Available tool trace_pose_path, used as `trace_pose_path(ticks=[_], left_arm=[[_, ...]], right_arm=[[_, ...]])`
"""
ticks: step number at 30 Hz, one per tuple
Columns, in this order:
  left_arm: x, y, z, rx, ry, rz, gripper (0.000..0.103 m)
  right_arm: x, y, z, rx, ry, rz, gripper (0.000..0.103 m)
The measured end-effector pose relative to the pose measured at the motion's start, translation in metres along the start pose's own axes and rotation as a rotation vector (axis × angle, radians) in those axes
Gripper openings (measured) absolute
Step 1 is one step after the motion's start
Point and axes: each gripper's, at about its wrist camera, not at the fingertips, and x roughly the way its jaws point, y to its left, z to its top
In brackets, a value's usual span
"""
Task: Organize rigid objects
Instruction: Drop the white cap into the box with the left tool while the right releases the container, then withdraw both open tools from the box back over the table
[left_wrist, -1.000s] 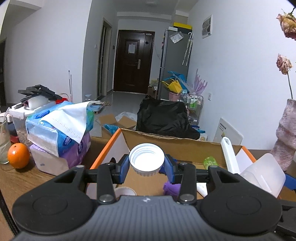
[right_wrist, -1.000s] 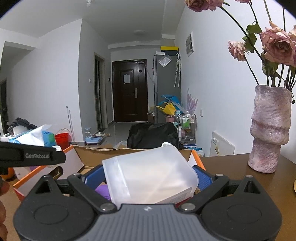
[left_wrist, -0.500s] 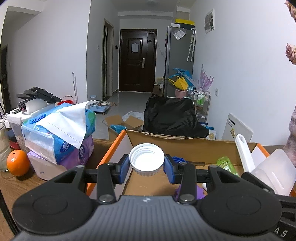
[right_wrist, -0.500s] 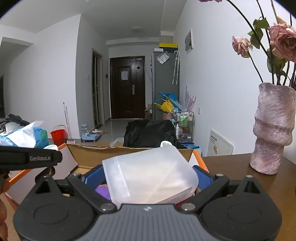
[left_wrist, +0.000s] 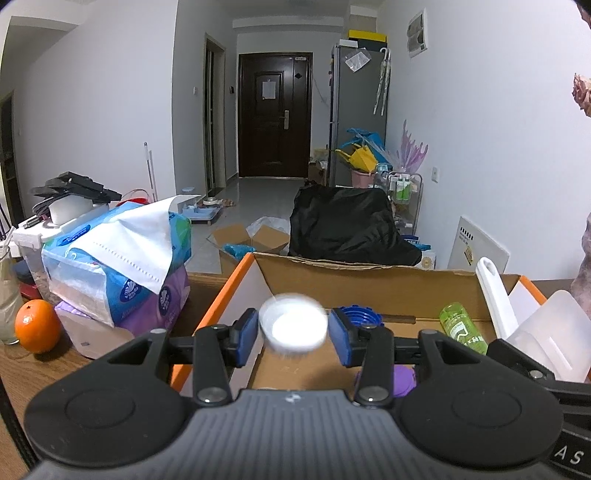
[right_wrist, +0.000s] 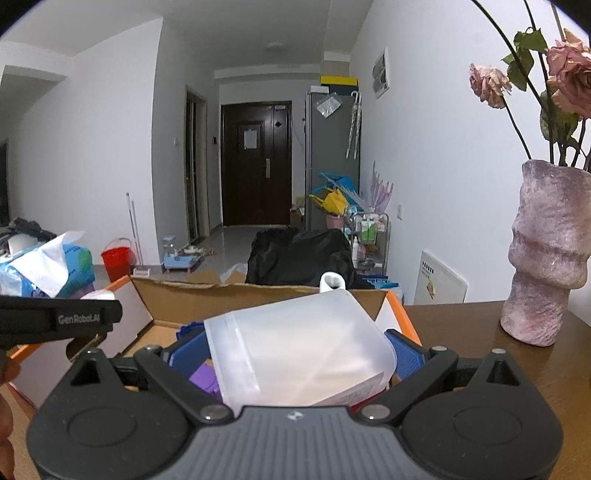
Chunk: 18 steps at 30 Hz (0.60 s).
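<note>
A white lid (left_wrist: 293, 325) is blurred between the spread pads of my left gripper (left_wrist: 293, 336), above the open cardboard box (left_wrist: 362, 273); small gaps show on both sides of it. My right gripper (right_wrist: 295, 360) is shut on a translucent plastic container (right_wrist: 299, 354) over the same box (right_wrist: 229, 295). It also shows in the left wrist view (left_wrist: 554, 343). Inside the box lie a blue cap (left_wrist: 360, 317), a green bottle (left_wrist: 463, 328), a white scoop handle (left_wrist: 493, 295) and something purple (left_wrist: 404, 380).
Tissue packs (left_wrist: 118, 258) and an orange (left_wrist: 37, 326) sit on the wooden table to the left of the box. A pink vase with dried roses (right_wrist: 546, 258) stands on the table (right_wrist: 517, 369) to the right. A black bag (left_wrist: 347, 225) lies beyond the box.
My left gripper has opened and the white lid has come free and is dropping, blurred. Both grippers have edged forward over the box. The right gripper still holds the container.
</note>
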Motion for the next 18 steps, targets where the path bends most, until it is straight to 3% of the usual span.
trace_pose_path(ticks=[1,3,8,18], left_arm=[[0.0000,0.0007,0.0008,-0.001,0.000,0.004,0.057],[-0.0007,0.0004,0.0012,-0.002,-0.006,0.025,0.083],[-0.0028,0.0016,0.0014,-0.007,-0.016,0.059,0.101],[-0.0021,0.0042,0.0017,-0.015,-0.010,0.077,0.103]], right_arm=[[-0.0001,-0.0007,-0.0001,0.003,0.000,-0.003,0.099],[-0.0010,-0.0021,0.0006,0.006,-0.001,-0.015,0.102],[-0.0035,-0.0064,0.0019,0.029,-0.006,-0.019,0.103],[-0.0033,-0.0082,0.0028,0.033,-0.008,-0.021,0.103]])
